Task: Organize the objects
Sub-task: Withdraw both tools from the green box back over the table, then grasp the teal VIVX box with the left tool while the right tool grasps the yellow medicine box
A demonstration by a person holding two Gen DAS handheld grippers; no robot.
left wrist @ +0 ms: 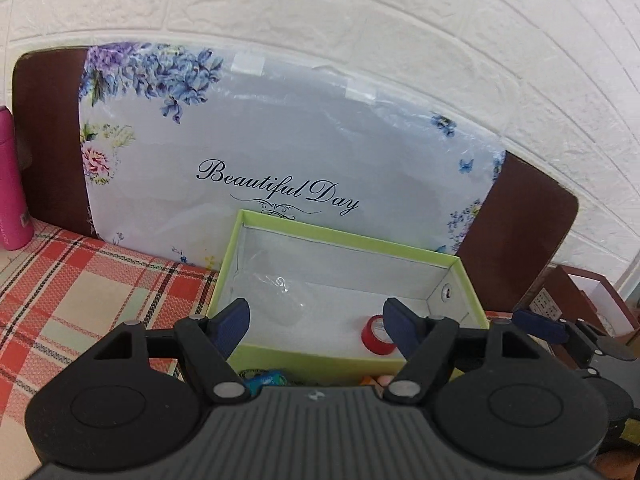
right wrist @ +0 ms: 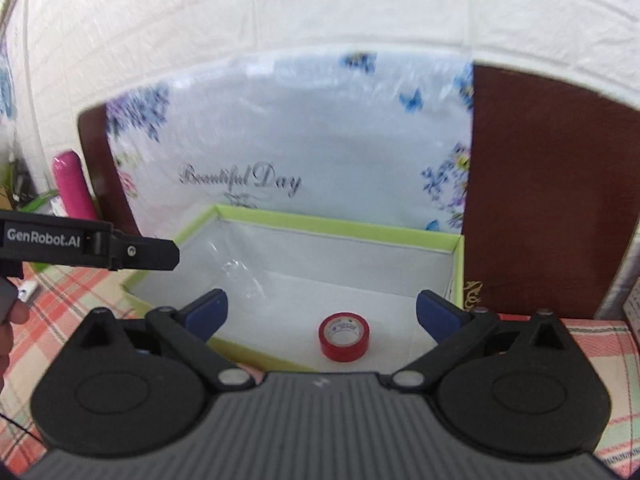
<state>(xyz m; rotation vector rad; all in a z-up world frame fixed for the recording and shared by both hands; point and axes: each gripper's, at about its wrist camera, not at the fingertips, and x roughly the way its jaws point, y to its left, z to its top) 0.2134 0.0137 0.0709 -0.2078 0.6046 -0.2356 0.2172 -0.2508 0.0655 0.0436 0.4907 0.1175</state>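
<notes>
Two grippers hang over a worktop (left wrist: 80,280) spread with a red, cream and green plaid cloth, set against a white wall embossed like brick. Propped against that wall stands a brown board (left wrist: 528,224) fronted by a flowered panel (left wrist: 280,140) lettered "Beautiful Day". Near it sits an open green-rimmed box (right wrist: 340,227) with a pale lining; a roll of red tape (right wrist: 345,336) lies on its floor toward the near right corner, and a clear crumpled film (left wrist: 280,292) lies toward the left.

The left gripper (left wrist: 316,324) has its jaws parted with nothing between them; the right gripper (right wrist: 322,310) has its jaws spread wide, also empty, above the tape.

Only the left view shows small coloured items (left wrist: 266,378) just near of the box, too hidden by the gripper body to name, and the other gripper at far right. Only the right view shows the tape whole, a person's hand (right wrist: 10,320) at the left edge, and the left tool's branded side. A pink bottle (left wrist: 10,180) is cut off at left; the right view is blurred.
</notes>
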